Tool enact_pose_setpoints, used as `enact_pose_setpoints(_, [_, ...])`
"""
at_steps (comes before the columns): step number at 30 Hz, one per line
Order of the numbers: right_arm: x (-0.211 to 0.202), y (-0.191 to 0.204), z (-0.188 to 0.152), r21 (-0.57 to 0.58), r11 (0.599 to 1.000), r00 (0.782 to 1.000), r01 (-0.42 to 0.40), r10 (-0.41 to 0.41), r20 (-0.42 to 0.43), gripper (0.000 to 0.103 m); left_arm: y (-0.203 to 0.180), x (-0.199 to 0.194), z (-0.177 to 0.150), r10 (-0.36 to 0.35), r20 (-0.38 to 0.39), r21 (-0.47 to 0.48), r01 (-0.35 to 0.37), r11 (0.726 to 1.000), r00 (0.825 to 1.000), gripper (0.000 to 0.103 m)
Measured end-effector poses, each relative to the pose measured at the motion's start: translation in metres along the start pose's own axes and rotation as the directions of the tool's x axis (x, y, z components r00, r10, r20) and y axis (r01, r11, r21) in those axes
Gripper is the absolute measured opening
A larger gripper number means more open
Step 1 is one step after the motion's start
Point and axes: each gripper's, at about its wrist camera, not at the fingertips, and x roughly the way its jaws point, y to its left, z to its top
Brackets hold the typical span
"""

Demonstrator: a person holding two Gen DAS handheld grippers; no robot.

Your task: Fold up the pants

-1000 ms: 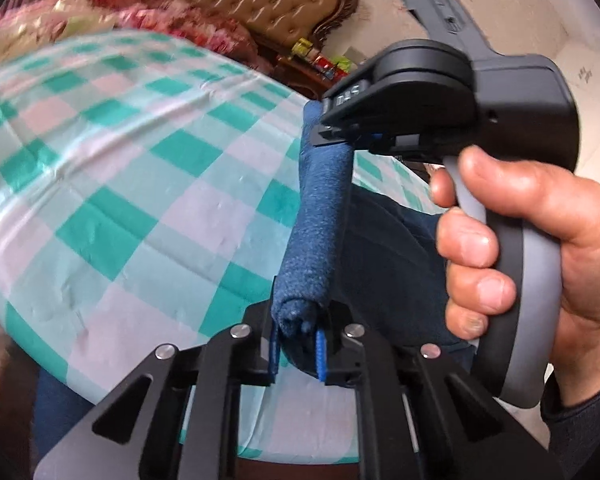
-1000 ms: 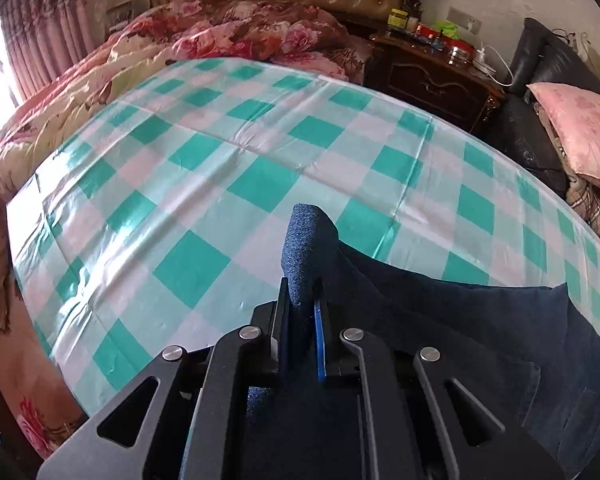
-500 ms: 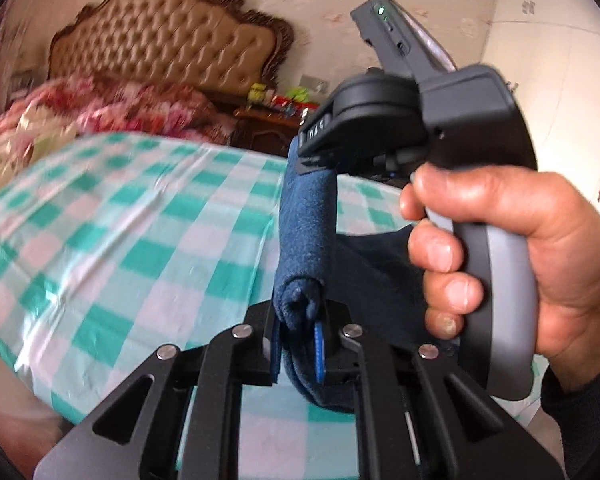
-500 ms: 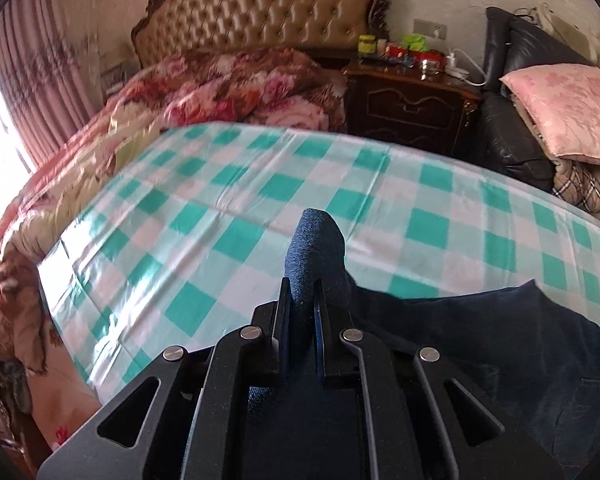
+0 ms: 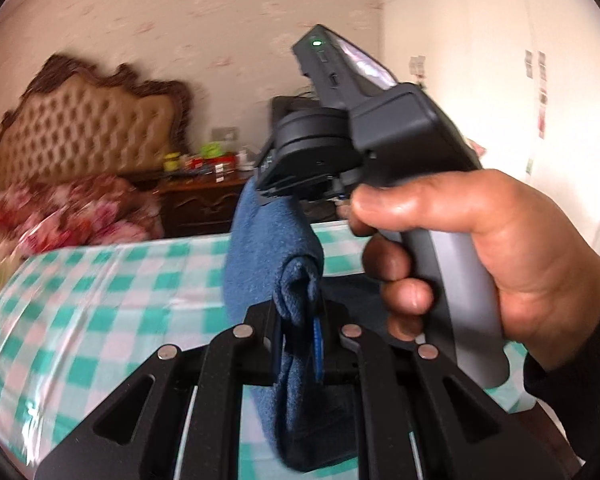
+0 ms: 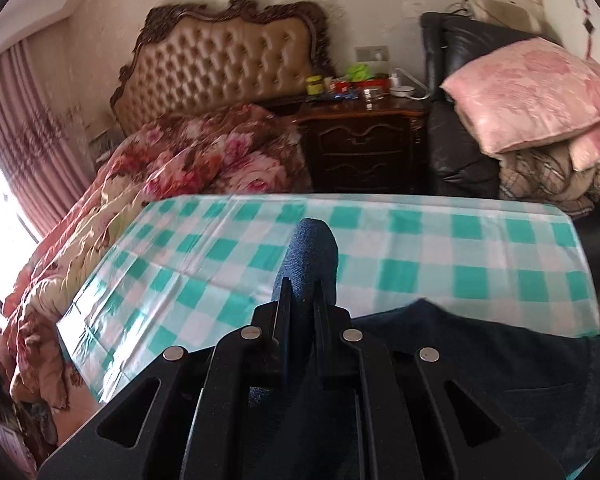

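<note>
The dark blue pants [image 5: 260, 264] are held up by one edge above a table with a green-and-white checked cloth [image 5: 100, 300]. My left gripper [image 5: 300, 320] is shut on a bunched fold of the pants. My right gripper [image 5: 296, 196] shows just beyond it in the left wrist view, a hand on its handle, shut on the same stretched edge. In the right wrist view my right gripper [image 6: 300, 300] pinches the fabric [image 6: 312, 252], and the rest of the pants [image 6: 480, 360] hang down to the right over the cloth [image 6: 420, 248].
A bed with a floral quilt [image 6: 188, 168] and tufted headboard [image 6: 220, 64] stands behind the table on the left. A dark nightstand [image 6: 360, 148] with small items stands behind the middle. A black sofa with pink pillows [image 6: 532, 92] is at the back right.
Both grippers have risen with the pants edge held between them. The views have tilted up from the tabletop toward the headboard and wall, and the pants hang higher off the cloth.
</note>
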Motion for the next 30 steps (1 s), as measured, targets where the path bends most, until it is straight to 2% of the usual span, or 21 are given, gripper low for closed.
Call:
enact_pose_setpoints(10, [-0.039,-0.117,-0.015,0.081,0.991,0.995,0.104,-0.104,0.006,0.009,-0.102,0.05,0.004,-0.153,-0.033,0.125,0.156,0.98,0.988,0.011])
enact_pose_setpoints(18, [-0.047,-0.207,-0.039,0.172,0.977,0.992,0.126,-0.122,-0.036,0.009,-0.176,0.091,-0.02,-0.207,-0.089,0.216,0.222,0.951,0.974,0.011])
enact_pose_setpoints(24, [-0.042,-0.277,-0.066,0.256,0.959,0.991,0.121,-0.102,-0.089,0.009,-0.227,0.129,-0.043,-0.227,-0.147,0.286,0.261,0.922,0.963,0.011])
enact_pose_setpoints(27, [-0.032,-0.313,-0.083,0.305,0.95,0.992,0.072,-0.036,-0.124,0.009,-0.258,0.15,-0.062,-0.212,-0.186,0.36,0.268,0.894,0.959,0.011])
enact_pose_setpoints(30, [-0.019,-0.332,-0.097,0.321,0.946,0.988,0.051,0.0,-0.156,0.009,-0.279,0.169,-0.086,-0.184,-0.227,0.422,0.267,0.866,0.956,0.011])
